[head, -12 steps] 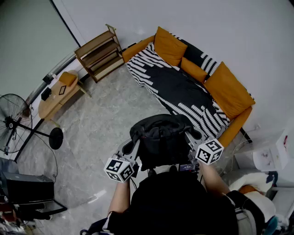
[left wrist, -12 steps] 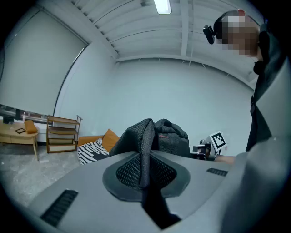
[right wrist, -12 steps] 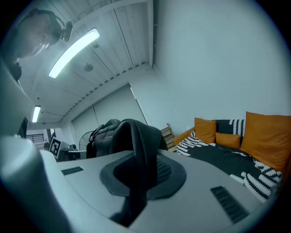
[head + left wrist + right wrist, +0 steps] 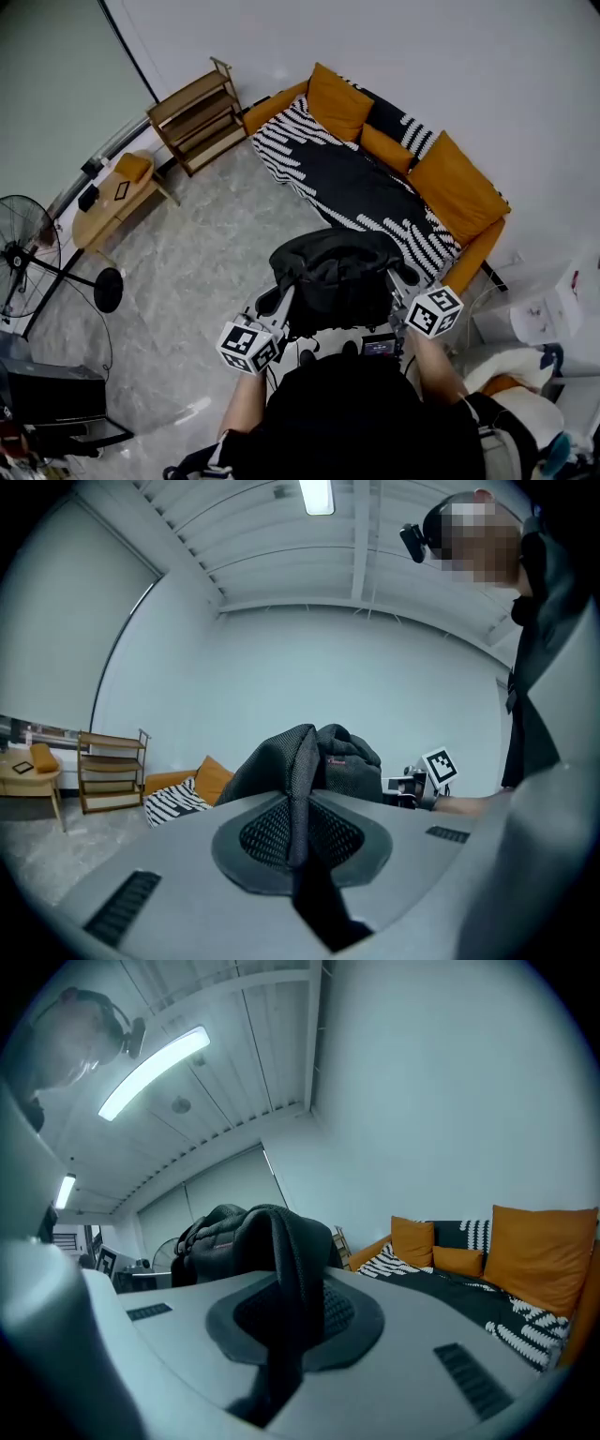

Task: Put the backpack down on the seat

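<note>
Backpack (image 4: 336,272), black, hangs in the air in front of the person's chest, held up between both tongs. It is over the grey marble floor (image 4: 206,262) and not resting on anything. It is near the sofa (image 4: 375,192) but not touching the seat.

Left tongs (image 4: 281,302) are clenched on a mesh strap (image 4: 302,794). In the left gripper view the strap runs straight down between the pressed pads, with the bag's bulk bunched just past the tips. Right tongs (image 4: 398,281) are clenched too, on a dark padded band (image 4: 292,1283) of the bag. It is probably the other shoulder strap, though the right gripper view is too close to be sure. Both tongs point roughly level, one at each side of the bag, marker cubes toward the person.

The sofa has orange arms and a black-and-white striped cover on the seat. Orange cushions (image 4: 339,101) line its back. It stands against the white wall, at an angle in the head view.

A wooden shelf unit (image 4: 192,117) stands beside the sofa's far end. A small round wooden bench (image 4: 108,206) left of it carries a few small items. A black pedestal fan (image 4: 23,253) stands at the left edge.
</note>
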Demonstrator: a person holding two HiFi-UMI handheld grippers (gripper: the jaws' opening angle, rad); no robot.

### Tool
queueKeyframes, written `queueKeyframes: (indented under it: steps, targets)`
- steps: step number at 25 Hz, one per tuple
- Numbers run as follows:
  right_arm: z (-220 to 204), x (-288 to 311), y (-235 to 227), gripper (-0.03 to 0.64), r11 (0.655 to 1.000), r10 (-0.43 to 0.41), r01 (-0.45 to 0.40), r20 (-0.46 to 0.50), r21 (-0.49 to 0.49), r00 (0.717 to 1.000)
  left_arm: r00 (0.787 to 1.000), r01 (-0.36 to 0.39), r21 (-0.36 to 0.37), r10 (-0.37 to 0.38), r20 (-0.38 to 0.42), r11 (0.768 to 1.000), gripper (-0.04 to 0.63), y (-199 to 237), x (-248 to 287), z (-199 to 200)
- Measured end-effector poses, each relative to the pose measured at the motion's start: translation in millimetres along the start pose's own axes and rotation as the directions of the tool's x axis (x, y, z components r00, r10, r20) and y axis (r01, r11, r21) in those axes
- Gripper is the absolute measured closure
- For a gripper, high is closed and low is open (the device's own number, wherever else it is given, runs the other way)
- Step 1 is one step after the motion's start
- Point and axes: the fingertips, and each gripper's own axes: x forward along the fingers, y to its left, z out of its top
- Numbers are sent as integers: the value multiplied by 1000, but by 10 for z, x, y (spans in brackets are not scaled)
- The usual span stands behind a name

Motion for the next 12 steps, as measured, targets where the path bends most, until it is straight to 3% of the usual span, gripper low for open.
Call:
queueKeyframes:
  steps: [7,12]
  targets:
    - [39,78,97,571,976,-32,26,-23,-217,999,996,-84,30,83,17,996,551,143,-14,115]
    - [-10,125,105,571,987,15,-23,-49,-158,999,991,-131,24,131,11,991,551,182,-52,94]
